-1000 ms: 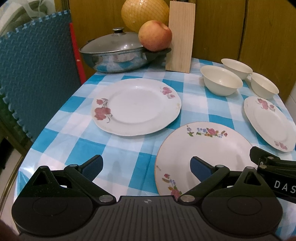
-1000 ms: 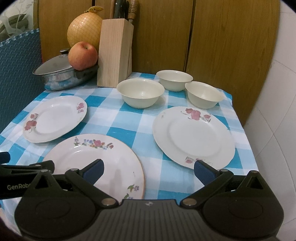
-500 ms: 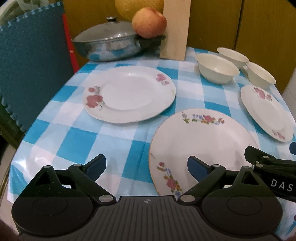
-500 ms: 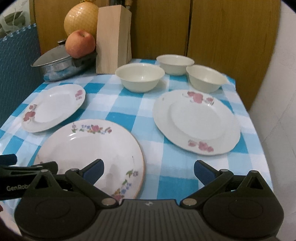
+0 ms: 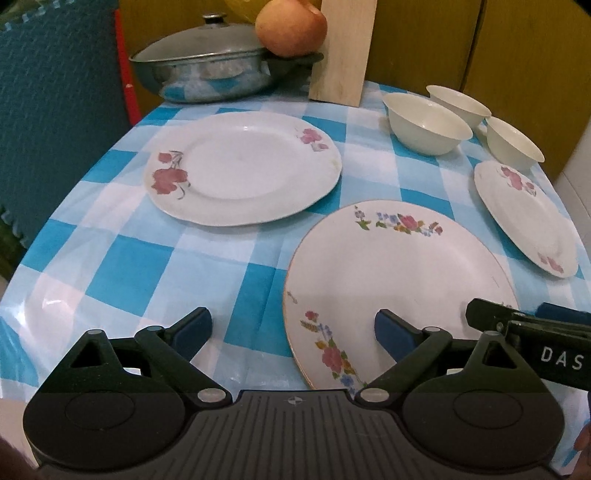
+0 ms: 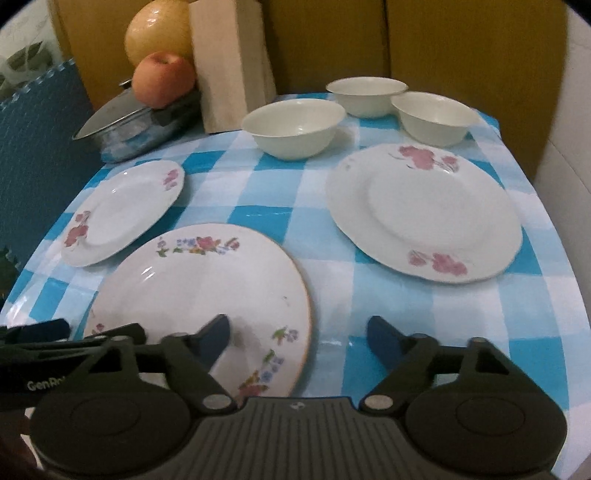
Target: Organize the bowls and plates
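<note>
Three plates lie flat on the blue-checked table. A gold-rimmed plate with small flowers [image 5: 399, 291] [image 6: 199, 295] is nearest. A plate with red flowers [image 5: 240, 166] [image 6: 122, 210] lies far left, another [image 5: 528, 218] [image 6: 424, 210] at the right. Three cream bowls stand at the back: a large one [image 5: 424, 122] [image 6: 291, 127] and two smaller ones [image 6: 365, 94] [image 6: 432, 114]. My left gripper [image 5: 291, 328] is open and empty over the near plate's left rim. My right gripper [image 6: 299, 332] is open and empty over its right rim.
A lidded steel pot [image 5: 210, 74] [image 6: 140, 125] stands at the back left with an apple [image 5: 291, 26] [image 6: 162, 79] on its handle. A wooden knife block [image 5: 343, 51] [image 6: 229, 62] stands beside it. A blue foam mat [image 5: 55, 92] borders the left; wooden panels stand behind.
Both grippers have moved forward and lower towards the near flowered plate. The right gripper's jaws have narrowed somewhat. The plates and bowls have not moved.
</note>
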Motion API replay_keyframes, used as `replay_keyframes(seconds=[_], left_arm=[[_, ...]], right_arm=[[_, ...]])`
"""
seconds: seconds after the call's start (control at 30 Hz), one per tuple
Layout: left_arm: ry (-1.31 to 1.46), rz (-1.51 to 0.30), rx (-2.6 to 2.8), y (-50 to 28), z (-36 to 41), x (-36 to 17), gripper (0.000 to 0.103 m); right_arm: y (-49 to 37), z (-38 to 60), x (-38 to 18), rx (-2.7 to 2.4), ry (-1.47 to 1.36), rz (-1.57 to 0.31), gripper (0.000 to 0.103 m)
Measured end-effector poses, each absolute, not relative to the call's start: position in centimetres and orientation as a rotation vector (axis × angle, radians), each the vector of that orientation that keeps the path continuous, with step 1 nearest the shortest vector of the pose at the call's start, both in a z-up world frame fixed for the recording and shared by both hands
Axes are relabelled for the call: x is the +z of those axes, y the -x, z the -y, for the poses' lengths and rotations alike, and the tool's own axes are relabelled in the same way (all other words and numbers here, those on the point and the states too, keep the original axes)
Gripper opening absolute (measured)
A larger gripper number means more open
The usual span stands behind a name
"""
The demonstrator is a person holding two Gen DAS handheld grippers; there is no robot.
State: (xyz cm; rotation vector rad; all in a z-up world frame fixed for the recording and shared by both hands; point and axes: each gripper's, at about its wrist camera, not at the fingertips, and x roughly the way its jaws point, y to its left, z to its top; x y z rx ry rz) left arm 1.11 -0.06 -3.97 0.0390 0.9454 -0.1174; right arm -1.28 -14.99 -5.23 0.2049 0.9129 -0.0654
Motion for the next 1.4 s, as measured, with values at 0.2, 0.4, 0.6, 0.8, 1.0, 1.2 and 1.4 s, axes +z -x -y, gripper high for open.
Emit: replay_keyframes(seconds=[0.2, 0.4, 0.6, 0.8, 1.0, 1.2, 1.4], left_arm=[[-0.045, -0.933, -0.141, -1.5, 0.3, -4.1, 0.098], [-0.059, -0.92, -0.23, -1.6, 1.5, -3.7, 0.079], [-0.034, -0.938, -0.205, -2.1, 1.2, -3.6, 0.074], [0.03, -0.912, -0.219, -2.2, 0.4, -2.5, 0.071], [0.049, -0.95, -0.241, -2.7, 0.5, -3.1, 0.066], [0.089, -0.929, -0.235, -3.1, -0.4, -2.5, 0.066], [0.069, -0.814, -0.192, -2.5, -1.7, -0.4, 0.083]], right_arm=[[1.2, 14.0, -5.0, -0.01, -0.187, -0.898, 0.043], [0.7, 14.5, -4.8, 0.015, -0.242, -0.91, 0.033], [-0.4, 14.6, -3.8, 0.004, -0.258, -0.871, 0.033], [-1.2, 14.7, -3.8, -0.019, -0.226, -0.866, 0.033], [-2.4, 15.1, -4.8, -0.03, -0.245, -0.919, 0.034], [-3.0, 14.4, -4.1, -0.047, -0.158, -0.879, 0.038], [-4.2, 14.9, -2.4, -0.066, -0.176, -0.843, 0.046]])
